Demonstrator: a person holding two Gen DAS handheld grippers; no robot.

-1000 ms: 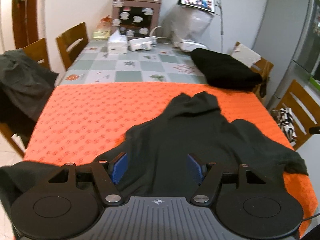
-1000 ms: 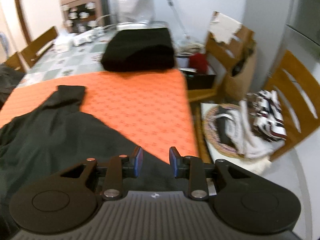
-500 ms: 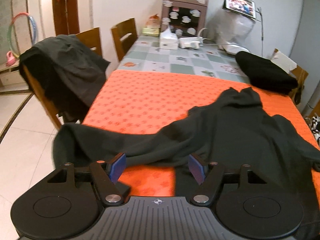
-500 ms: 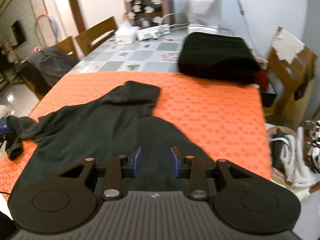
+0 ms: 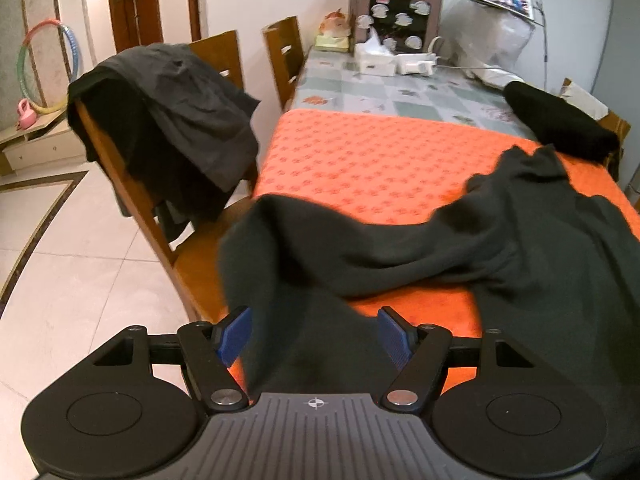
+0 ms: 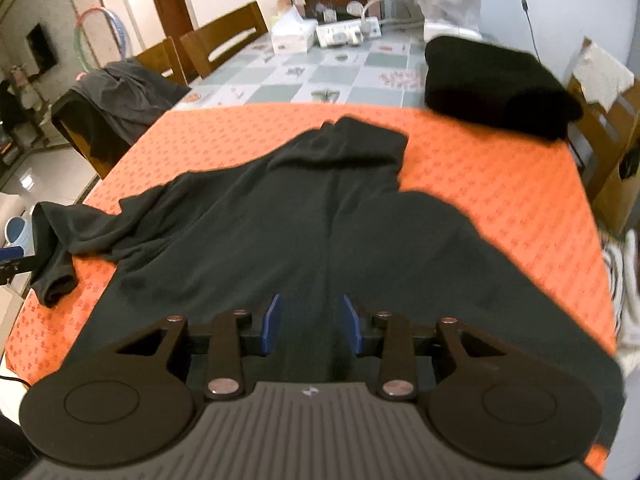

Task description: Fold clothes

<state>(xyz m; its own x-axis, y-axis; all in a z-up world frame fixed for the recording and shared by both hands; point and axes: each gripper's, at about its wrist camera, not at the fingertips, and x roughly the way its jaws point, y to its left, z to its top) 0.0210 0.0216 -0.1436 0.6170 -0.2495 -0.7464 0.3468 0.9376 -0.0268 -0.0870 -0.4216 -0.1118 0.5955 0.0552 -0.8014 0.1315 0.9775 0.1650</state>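
Observation:
A dark long-sleeved top lies spread on the orange tablecloth, collar toward the far end. Its left sleeve stretches to the table's left edge, and the cuff hangs between the wide-apart blue pads of my left gripper, which is open. My right gripper hovers over the middle of the hem with a narrower gap, also open, with the cloth lying beneath and between its fingers. In the right wrist view the sleeve end sits at the left table edge, beside a fingertip of the left gripper.
A folded black garment rests at the far right of the table. A dark garment drapes over a wooden chair to the left. A tissue box and a power strip sit at the far end. More chairs stand at the right.
My left gripper has swung left from the top's body to the left sleeve, whose cuff now lies between its fingers. My right gripper has turned from the table's right edge to the hem.

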